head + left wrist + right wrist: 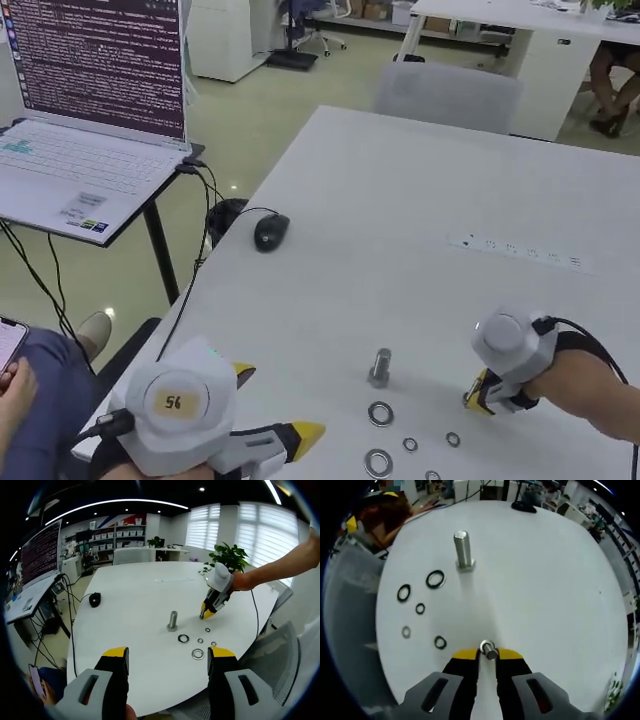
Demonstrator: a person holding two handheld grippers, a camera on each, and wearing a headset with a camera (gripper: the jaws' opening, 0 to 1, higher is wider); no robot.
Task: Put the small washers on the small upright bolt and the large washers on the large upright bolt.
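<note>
1. The right gripper (488,656) has its jaws clamped on the small bolt (488,648), whose rounded end shows between the yellow tips.
2. In the head view the right gripper (477,397) is low over the desk (420,190), close to the near edge. I cannot tell whether the small bolt touches the surface.
3. The large bolt (380,367) stands upright on the desk near the near edge, left of the right gripper and apart from it.
4. Two large washers (380,413) lie flat between the large bolt and the near edge. One is just beside the bolt's foot and the other is closer to the edge.
5. Three small washers (410,444) lie flat just right of the large ones, loosely grouped. No washer is on either bolt.
6. The left gripper (275,403) hovers at the near edge, left of the washers. In the left gripper view its jaws (169,654) stand wide apart with nothing between them.
7. A mouse (270,232) sits by the desk's left edge, well apart from the bolts.
8. A laptop (90,100) stands open beyond that edge.
</note>
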